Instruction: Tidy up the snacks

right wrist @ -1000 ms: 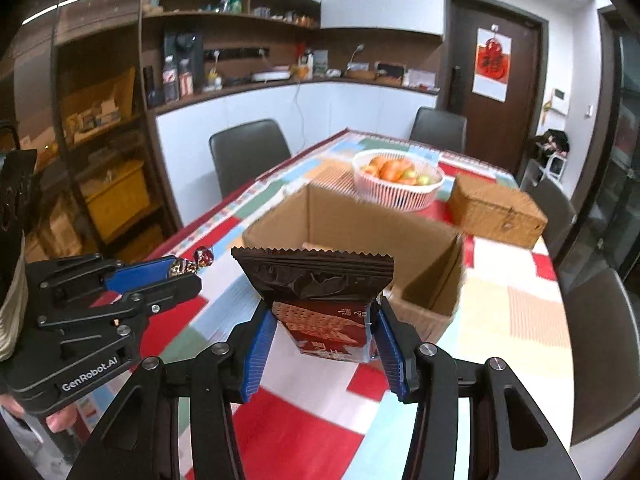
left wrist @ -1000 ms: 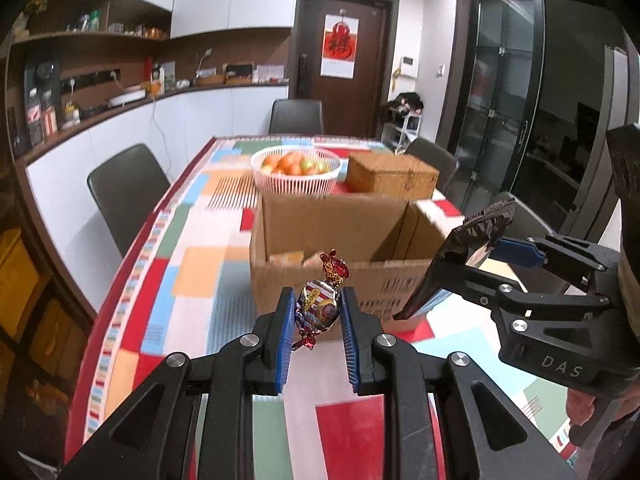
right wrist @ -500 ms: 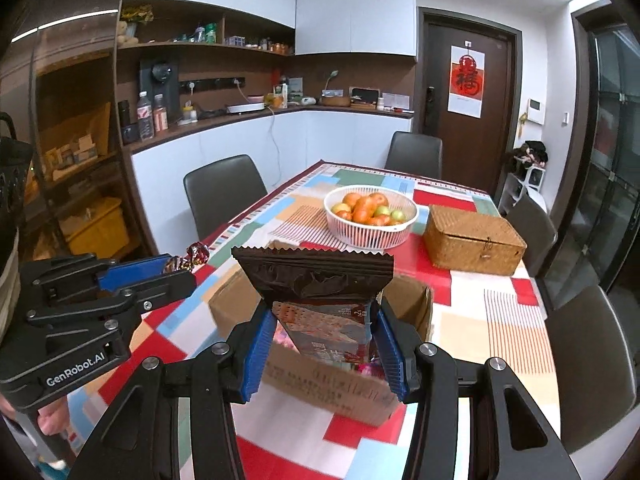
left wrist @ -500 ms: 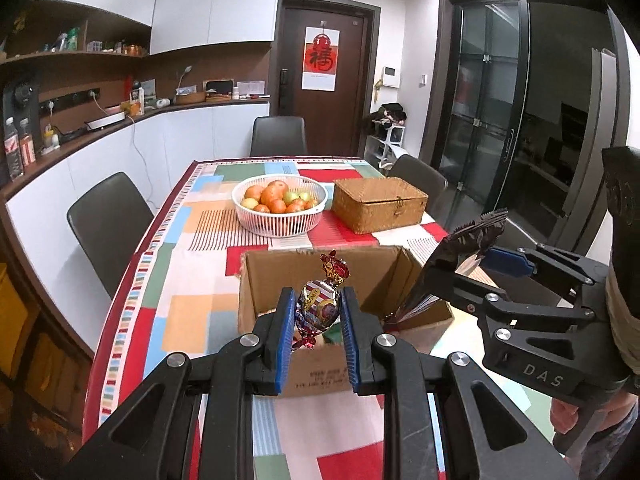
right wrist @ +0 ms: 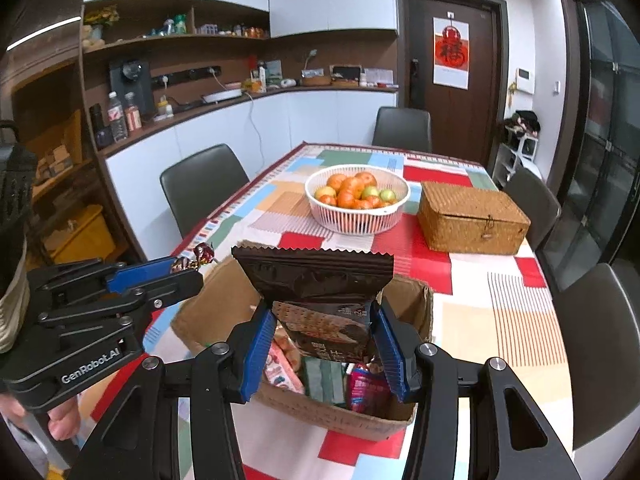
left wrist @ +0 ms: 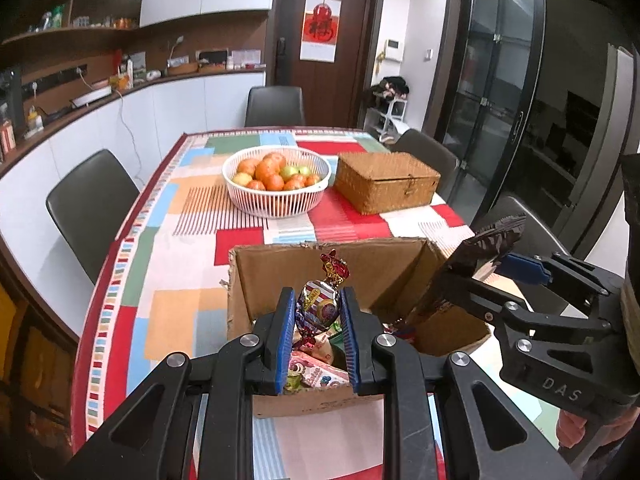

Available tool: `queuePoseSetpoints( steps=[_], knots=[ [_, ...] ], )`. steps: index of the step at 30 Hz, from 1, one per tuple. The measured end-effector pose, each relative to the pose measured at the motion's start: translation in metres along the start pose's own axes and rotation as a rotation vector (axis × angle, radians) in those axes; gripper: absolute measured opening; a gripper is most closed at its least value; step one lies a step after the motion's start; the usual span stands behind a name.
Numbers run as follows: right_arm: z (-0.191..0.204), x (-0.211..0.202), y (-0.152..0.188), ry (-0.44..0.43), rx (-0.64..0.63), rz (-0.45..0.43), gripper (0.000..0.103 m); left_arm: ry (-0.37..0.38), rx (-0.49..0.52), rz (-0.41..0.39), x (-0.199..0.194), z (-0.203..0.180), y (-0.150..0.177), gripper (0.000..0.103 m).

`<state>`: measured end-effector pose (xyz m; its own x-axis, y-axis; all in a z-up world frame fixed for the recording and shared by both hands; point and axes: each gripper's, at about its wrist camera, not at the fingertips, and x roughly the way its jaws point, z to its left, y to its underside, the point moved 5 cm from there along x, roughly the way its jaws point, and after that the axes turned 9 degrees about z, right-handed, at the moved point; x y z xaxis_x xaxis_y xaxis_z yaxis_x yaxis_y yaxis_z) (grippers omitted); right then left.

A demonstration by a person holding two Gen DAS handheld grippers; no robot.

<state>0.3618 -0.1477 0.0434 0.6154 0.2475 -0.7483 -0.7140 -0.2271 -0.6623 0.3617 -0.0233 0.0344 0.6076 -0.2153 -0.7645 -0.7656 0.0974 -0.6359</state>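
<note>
**Hovering over the box with a snack in each hand**

Holding two snacks above the cardboard box [left wrist: 320, 320] right now, so this looks like the drop-off step of the sorting job. The left tongs [left wrist: 317, 332] are pinching a foil-wrapped candy [left wrist: 318, 310] by its middle, twisted red end sticking up, and in the left wrist view it sits over the near part of the open box. The right tongs [right wrist: 322, 344] are clamped on a dark brown biscuit packet [right wrist: 316, 292], held upright with its crimped top edge level, also above the box opening (you can see the same packet off to the right side from the left camera [left wrist: 476, 256]).

The box stands on the bench [right wrist: 500, 312] with its patchwork cloth, and it already has several wrapped snacks in the bottom [right wrist: 332, 380]. Further back there's a white fruit basket [left wrist: 276, 184] and a wicker chest [left wrist: 386, 186], both well apart from the box.

My read on what's next: lower each item a bit past the rim, then spread the tongs and let go. The packet is the wide one, so it probably needs to go in flat or tilted to settle on the pile. The candy is small and should just drop wherever there's a gap.
</note>
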Motion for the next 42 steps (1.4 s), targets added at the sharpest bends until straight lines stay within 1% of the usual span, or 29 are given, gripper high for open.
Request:
queuePoseSetpoints(
  steps=[3,4,5,6,8,11,13,17,19,21,23,25,27,30,31,35,37,40,42],
  knots=[
    [-0.005,0.012,0.001,-0.001,0.016,0.028,0.050,-0.012,-0.006,0.027,0.013,0.003,-0.004,0.024],
    [-0.007,0.016,0.001,-0.003,0.024,0.039,0.050,-0.024,-0.012,0.029,0.016,0.005,-0.006,0.027],
    [-0.008,0.019,0.001,-0.002,0.030,0.043,0.051,-0.035,-0.016,0.031,0.017,0.006,-0.006,0.033],
    [-0.010,0.021,0.001,0.002,0.037,0.051,0.053,-0.045,-0.023,0.027,0.018,0.008,-0.006,0.035],
    [-0.016,0.027,0.002,0.021,0.063,0.073,0.060,-0.071,-0.023,0.023,0.015,0.011,-0.005,0.035],
    [-0.018,0.023,0.005,0.059,0.063,0.061,0.060,-0.096,-0.007,-0.004,0.005,0.009,0.001,0.035],
    [-0.017,0.018,0.008,0.070,0.055,0.049,0.061,-0.111,-0.002,-0.026,-0.005,0.007,0.008,0.038],
    [-0.014,-0.003,0.018,0.095,0.061,0.001,0.071,-0.137,-0.003,-0.081,-0.030,0.003,0.020,0.039],
    [-0.011,-0.016,0.026,0.114,0.072,-0.030,0.075,-0.144,-0.010,-0.113,-0.044,0.001,0.027,0.043],
    [-0.011,-0.028,0.033,0.121,0.086,-0.055,0.076,-0.163,-0.002,-0.143,-0.059,-0.003,0.036,0.049],
    [-0.008,-0.039,0.040,0.118,0.092,-0.073,0.079,-0.168,0.015,-0.159,-0.069,-0.007,0.043,0.052],
    [-0.005,-0.050,0.048,0.118,0.093,-0.088,0.081,-0.192,0.020,-0.184,-0.080,-0.010,0.050,0.055],
    [-0.002,-0.061,0.057,0.134,0.091,-0.107,0.084,-0.203,0.017,-0.205,-0.091,-0.012,0.058,0.062],
    [0.003,-0.080,0.068,0.166,0.090,-0.145,0.089,-0.202,0.004,-0.215,-0.102,-0.014,0.071,0.066],
    [0.004,-0.085,0.072,0.176,0.093,-0.157,0.091,-0.207,-0.004,-0.220,-0.106,-0.014,0.075,0.067],
    [0.005,-0.106,0.088,0.224,0.122,-0.205,0.096,-0.237,-0.021,-0.243,-0.121,-0.016,0.091,0.077],
    [0.005,-0.114,0.095,0.249,0.134,-0.218,0.099,-0.243,-0.015,-0.257,-0.128,-0.019,0.098,0.079],
    [0.005,-0.125,0.106,0.269,0.137,-0.230,0.100,-0.244,-0.005,-0.273,-0.137,-0.024,0.107,0.085],
    [0.007,-0.131,0.111,0.276,0.133,-0.232,0.100,-0.239,-0.003,-0.281,-0.141,-0.026,0.114,0.091]
  ],
)
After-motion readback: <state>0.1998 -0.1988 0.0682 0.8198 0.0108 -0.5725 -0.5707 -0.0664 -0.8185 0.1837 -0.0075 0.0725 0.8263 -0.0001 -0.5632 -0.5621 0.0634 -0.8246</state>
